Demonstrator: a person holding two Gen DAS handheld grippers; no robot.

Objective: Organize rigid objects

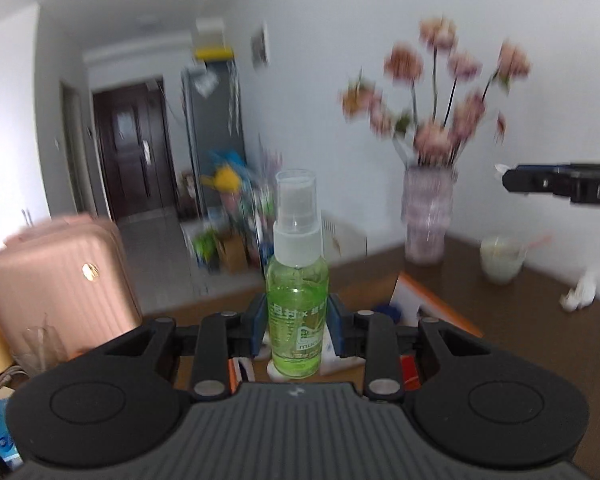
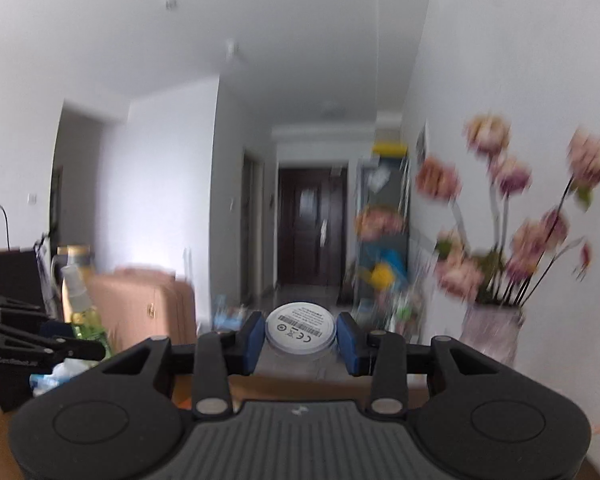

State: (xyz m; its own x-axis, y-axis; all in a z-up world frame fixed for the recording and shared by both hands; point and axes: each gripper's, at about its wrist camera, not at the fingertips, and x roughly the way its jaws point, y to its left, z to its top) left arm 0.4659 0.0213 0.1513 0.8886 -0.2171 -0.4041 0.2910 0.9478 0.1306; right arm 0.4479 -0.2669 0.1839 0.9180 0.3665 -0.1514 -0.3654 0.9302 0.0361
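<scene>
A green spray bottle [image 1: 297, 280] with a clear cap stands upright between the blue pads of my left gripper [image 1: 298, 322], which is shut on its lower body, above the brown table [image 1: 500, 320]. My right gripper [image 2: 300, 340] is shut on a white round device [image 2: 300, 330], whose labelled flat face points at the camera. The right gripper's black tip [image 1: 560, 186] shows at the right edge of the left wrist view. In the right wrist view the left gripper [image 2: 40, 344] with the green bottle [image 2: 86, 320] shows at the left edge.
A vase of pink flowers [image 1: 426, 216] stands at the table's back by the wall. Near it are a plastic cup [image 1: 500, 260], crumpled tissue [image 1: 578, 292] and an orange-edged white box [image 1: 432, 304]. A pink suitcase [image 1: 60, 280] stands left, beyond the table.
</scene>
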